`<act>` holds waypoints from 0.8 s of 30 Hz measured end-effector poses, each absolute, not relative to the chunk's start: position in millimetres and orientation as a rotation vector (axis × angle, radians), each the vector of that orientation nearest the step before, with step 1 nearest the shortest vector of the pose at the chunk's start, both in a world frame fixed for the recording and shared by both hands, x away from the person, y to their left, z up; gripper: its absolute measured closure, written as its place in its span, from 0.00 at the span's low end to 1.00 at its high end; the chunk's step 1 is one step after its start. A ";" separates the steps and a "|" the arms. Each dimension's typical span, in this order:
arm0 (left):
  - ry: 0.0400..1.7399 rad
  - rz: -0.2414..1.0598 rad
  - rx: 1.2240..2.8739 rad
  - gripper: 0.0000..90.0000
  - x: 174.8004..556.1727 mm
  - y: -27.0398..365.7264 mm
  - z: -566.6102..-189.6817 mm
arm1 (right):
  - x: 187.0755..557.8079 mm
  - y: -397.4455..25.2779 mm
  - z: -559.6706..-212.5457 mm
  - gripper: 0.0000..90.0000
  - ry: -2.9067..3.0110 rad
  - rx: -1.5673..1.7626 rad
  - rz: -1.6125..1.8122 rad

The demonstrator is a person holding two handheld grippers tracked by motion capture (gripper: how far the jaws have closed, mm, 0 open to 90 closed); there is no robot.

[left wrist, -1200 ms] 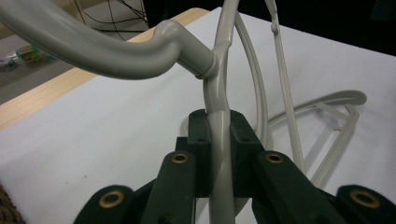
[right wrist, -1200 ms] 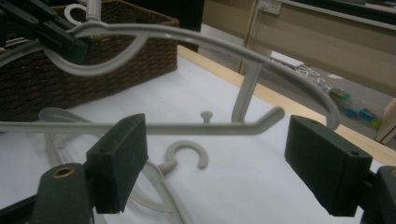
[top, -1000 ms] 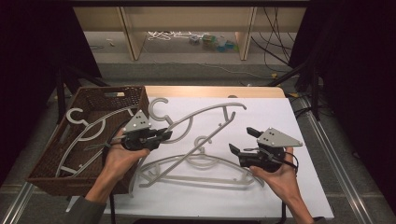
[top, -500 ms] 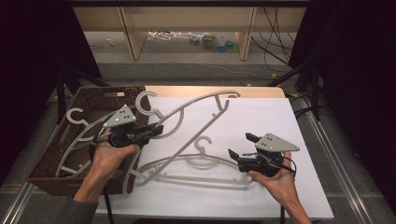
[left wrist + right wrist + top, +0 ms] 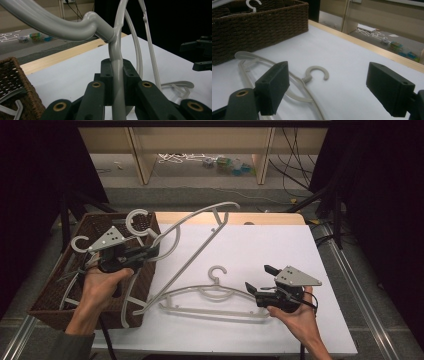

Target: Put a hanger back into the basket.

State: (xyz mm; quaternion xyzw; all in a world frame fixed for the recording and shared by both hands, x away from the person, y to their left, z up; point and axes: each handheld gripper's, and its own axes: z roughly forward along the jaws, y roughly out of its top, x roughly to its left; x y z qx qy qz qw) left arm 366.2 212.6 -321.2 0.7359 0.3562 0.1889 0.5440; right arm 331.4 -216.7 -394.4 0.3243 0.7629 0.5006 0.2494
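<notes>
The wicker basket point(image 5: 145, 227) at the left edge of the bench point(image 5: 300, 250) already holds several hangers, and their hooks and bars could snag the incoming one; the lifted grey hanger point(image 5: 192, 227) is long, tilted, one end over the basket's near corner and the other high above the bench, so it may lever on the rim or twist in the grip as it swings across; the second hanger point(image 5: 215, 292) lies flat on the bench and the raised one's low end, close by it, could catch and drag it; the left claw point(image 5: 117, 82) is pinching the lifted hanger's thin neck, a narrow hold that could slip; the right claw point(image 5: 329, 90) is spread wide above the flat hanger, gripping nothing
</notes>
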 end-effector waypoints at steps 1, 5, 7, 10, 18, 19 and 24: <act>0.849 0.452 1.742 0.91 366.6 214.8 -320.8 | 332.3 -216.9 -395.4 0.22 2.077 0.868 1.371; 0.841 0.486 1.721 0.91 371.4 226.0 -320.0 | 330.9 -217.9 -397.3 0.22 2.070 0.882 1.361; 0.875 0.468 1.703 0.91 370.8 230.9 -319.5 | 329.2 -218.5 -397.3 0.22 2.087 0.899 1.366; 0.902 0.471 1.679 0.91 371.4 240.2 -316.9 | 328.0 -219.9 -398.4 0.22 2.071 0.908 1.366; 0.970 0.533 1.624 0.91 368.7 273.9 -298.5 | 327.1 -221.1 -403.0 0.22 2.064 0.897 1.368; 0.996 0.534 1.611 0.91 368.8 278.9 -295.6 | 325.8 -220.0 -403.6 0.22 2.069 0.915 1.373; 1.050 0.617 1.624 0.91 376.0 301.6 -286.0 | 326.1 -218.7 -406.5 0.22 2.061 0.899 1.371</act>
